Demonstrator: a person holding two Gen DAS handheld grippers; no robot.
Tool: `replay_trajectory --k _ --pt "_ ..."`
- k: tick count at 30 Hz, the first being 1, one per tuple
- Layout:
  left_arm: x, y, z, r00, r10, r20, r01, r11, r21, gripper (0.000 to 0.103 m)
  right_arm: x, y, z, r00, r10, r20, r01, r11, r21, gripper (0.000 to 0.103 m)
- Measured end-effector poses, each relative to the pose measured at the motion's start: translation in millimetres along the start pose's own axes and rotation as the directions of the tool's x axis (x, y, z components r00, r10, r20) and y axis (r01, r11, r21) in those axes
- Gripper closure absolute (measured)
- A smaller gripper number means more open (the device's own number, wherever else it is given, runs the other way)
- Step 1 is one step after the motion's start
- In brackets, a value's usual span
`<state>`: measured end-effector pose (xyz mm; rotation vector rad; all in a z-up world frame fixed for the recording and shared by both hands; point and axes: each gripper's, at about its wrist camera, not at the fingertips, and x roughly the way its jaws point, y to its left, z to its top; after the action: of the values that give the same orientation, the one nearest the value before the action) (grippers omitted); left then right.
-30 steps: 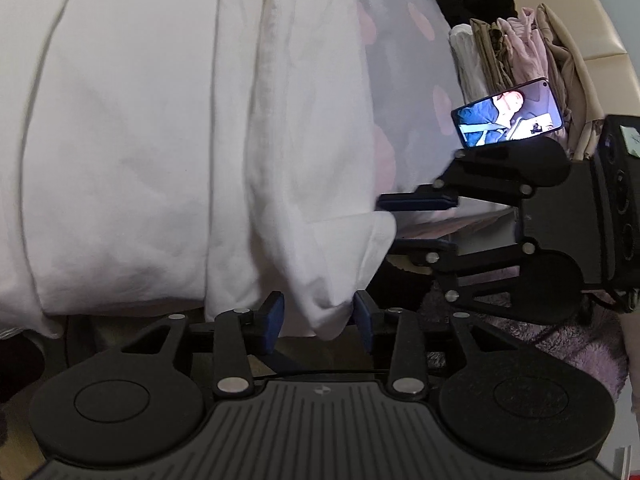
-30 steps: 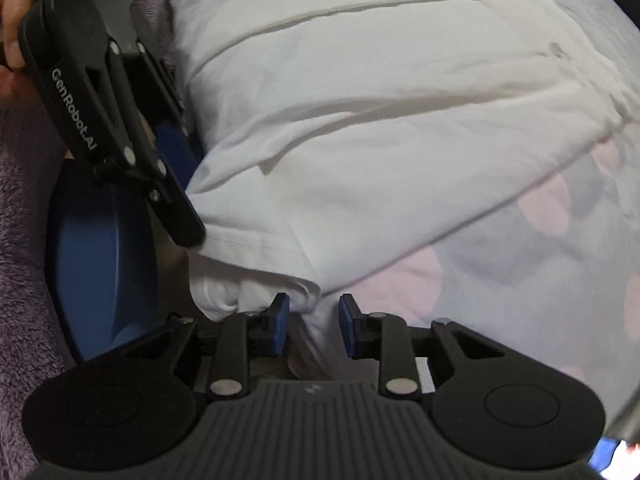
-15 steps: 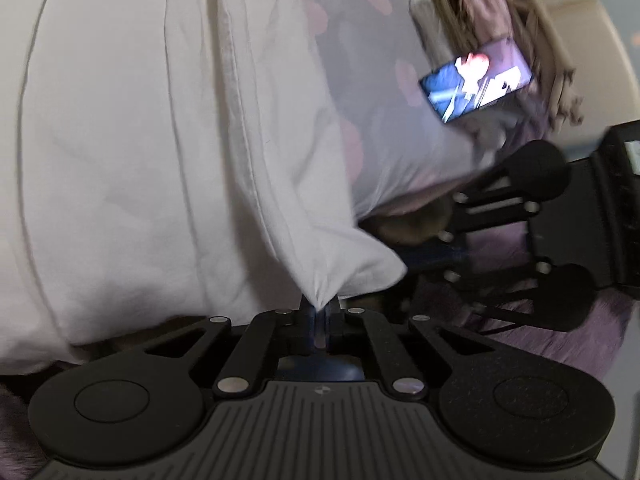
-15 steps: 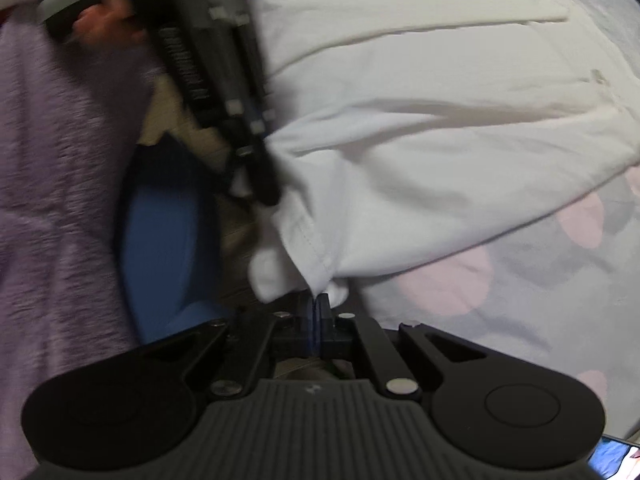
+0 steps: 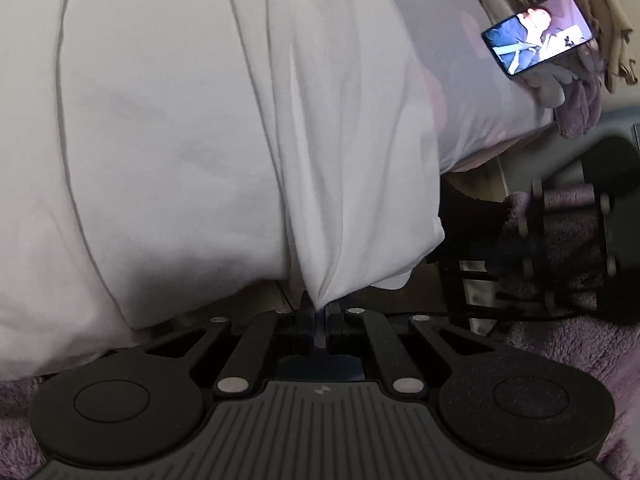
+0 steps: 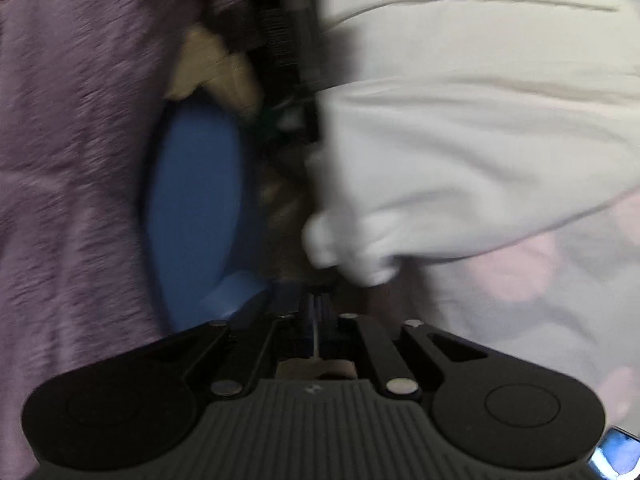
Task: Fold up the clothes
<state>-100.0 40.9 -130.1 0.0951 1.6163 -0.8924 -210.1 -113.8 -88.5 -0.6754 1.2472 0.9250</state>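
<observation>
A white garment (image 5: pixel 200 128) lies spread over the bed. My left gripper (image 5: pixel 320 314) is shut on its near corner, and the cloth fans up from the pinch in tight folds. The right wrist view is blurred by motion. There my right gripper (image 6: pixel 318 308) shows only a thin slit between the jaws, which are opening slightly. The garment's other bunched corner (image 6: pixel 356 252) sits just past the fingertips, up and to the right. The blur hides whether any cloth is still pinched. The right gripper's black linkage (image 5: pixel 568 248) shows blurred beside the garment.
A grey sheet with pink dots (image 5: pixel 472 92) covers the bed under the garment. A lit phone (image 5: pixel 538 32) lies on it, with folded clothes (image 5: pixel 600 4) behind. A blue round object (image 6: pixel 196 208), beige cloth (image 6: pixel 216 72) and a purple fleece (image 6: pixel 72 160) lie left of the right gripper.
Both grippers went from open around the garment's near corners to closed on them. The left one has since turned, drawing its corner taut. The right one has moved sideways, and its corner now sits beyond the tips.
</observation>
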Motion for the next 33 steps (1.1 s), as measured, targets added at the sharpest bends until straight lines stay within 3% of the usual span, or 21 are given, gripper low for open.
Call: replay_trajectory --k 1,2,3,7,10,12,13,14,22,29,33 --pt "0 -1 0 1.000 0.004 0.001 -0.004 1.000 0.005 0.101 -1 -4 -2 0.999 -0.038 0.018 0.037 0.999 0.010 0.088" --pt "0 -1 1 1.000 0.003 0.002 -0.003 1.000 -0.001 0.101 0 -8 -1 0.998 -0.050 0.030 0.050 0.999 0.013 0.071" --pt "0 0 1 1.000 0.003 0.002 -0.003 1.000 -0.009 0.101 4 -8 -1 0.998 -0.050 0.036 0.050 0.999 0.004 0.060" --pt "2 -1 2 1.000 0.002 0.005 -0.002 1.000 -0.013 0.101 26 6 -1 0.996 -0.083 0.015 0.085 0.991 -0.102 0.060" --pt "3 -2 3 1.000 -0.001 0.008 0.001 1.000 -0.015 0.101 36 16 -2 0.993 -0.107 0.048 0.114 0.979 -0.169 0.060" --pt "1 1 1 1.000 -0.005 0.010 0.005 1.000 -0.014 0.101 41 23 -3 0.990 -0.120 0.076 0.134 0.969 -0.209 0.064" --pt "-1 1 1 1.000 -0.007 0.011 0.007 1.000 -0.014 0.101 42 25 -3 0.988 -0.131 0.087 0.148 0.963 -0.225 0.070" --pt "-2 1 1 1.000 -0.012 0.012 0.012 1.000 -0.012 0.101 42 26 -3 0.986 -0.136 0.091 0.154 0.961 -0.228 0.093" --pt "-5 -1 3 0.997 -0.072 -0.001 0.072 0.997 0.005 0.101 12 35 -2 0.998 -0.038 0.049 0.046 0.984 -0.172 0.096" --pt "10 4 6 0.996 -0.070 -0.060 0.070 0.997 -0.017 0.101 21 38 2 1.000 -0.026 -0.008 0.025 0.994 -0.111 0.096" --pt "17 4 4 0.993 -0.035 -0.111 0.034 0.999 -0.014 0.100 26 30 -2 0.997 0.019 -0.080 -0.027 0.995 -0.097 0.096"
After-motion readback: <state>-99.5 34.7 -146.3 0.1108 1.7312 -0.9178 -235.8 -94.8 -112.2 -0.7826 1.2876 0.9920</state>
